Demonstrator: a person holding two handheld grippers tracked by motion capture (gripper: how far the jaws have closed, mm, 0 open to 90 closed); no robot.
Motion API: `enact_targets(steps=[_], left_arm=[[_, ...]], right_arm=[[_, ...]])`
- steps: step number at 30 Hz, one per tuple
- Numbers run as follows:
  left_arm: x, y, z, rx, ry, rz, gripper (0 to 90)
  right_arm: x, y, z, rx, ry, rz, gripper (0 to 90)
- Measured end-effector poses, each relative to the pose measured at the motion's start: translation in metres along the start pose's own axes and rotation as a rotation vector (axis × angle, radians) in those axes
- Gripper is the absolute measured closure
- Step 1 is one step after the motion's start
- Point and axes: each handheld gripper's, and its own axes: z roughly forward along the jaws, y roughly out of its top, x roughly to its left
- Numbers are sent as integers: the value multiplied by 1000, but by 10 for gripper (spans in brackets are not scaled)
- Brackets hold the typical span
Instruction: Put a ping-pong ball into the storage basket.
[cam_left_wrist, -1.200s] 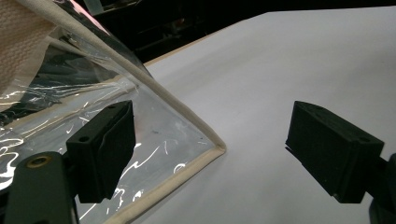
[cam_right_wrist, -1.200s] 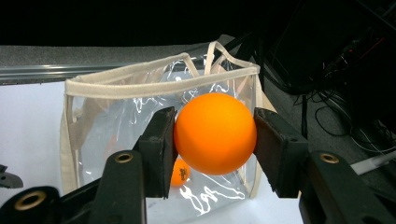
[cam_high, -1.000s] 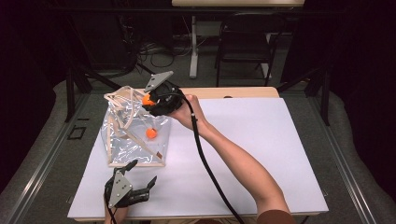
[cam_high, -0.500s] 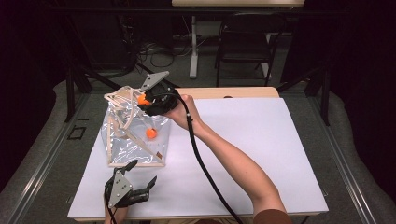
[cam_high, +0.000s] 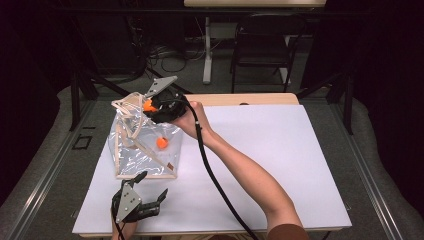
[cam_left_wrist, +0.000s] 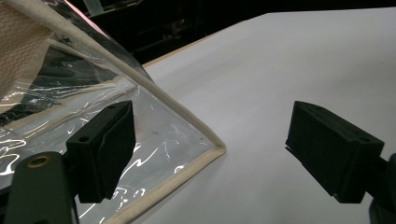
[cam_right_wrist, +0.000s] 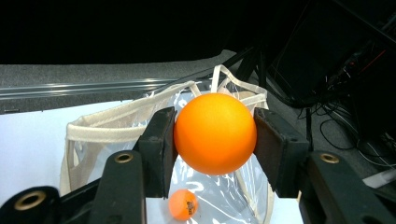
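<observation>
Our right gripper (cam_right_wrist: 212, 140) has its jaws clamped on the ball (cam_right_wrist: 215, 133), right above the bag (cam_right_wrist: 116, 140) mouth. Our left gripper (cam_high: 145, 200) waits with jaws apart. Released off-centre, the ball could clip the rim below the jaws and bounce across the table (cam_high: 280, 150).

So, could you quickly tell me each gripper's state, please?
Left gripper: open, holding nothing.
Right gripper: shut on the round orange plastic ball.

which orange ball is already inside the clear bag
The smaller-looking orange ball lying at the bottom of the clear bag; the other ball is clamped in the right hand-held gripper above the opening.
</observation>
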Motion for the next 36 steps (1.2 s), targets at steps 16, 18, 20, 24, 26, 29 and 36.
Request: enact_targets(steps=[16,18,20,24,26,29,36], left_arm=[[0,0,0,-4,0,-4,156],[0,0,0,-3,-1,-3,156],[0,0,0,-3,-2,-2,156],[1,0,-1,-3,0,-4,156],[0,0,-1,-6,0,-5,156],[0,0,-1,-6,-1,-6,156],[1,0,-1,-7,0,-5,156]], right_arm=[[4,7,11,-11,5,3,506],[5,9,13,-11,8,5,506],[6,10,15,-10,10,4,506],[8,12,18,-12,14,4,506],[8,14,20,-10,16,4,506],[9,16,23,-8,19,4,506],[14,20,32,2,30,-4,505]])
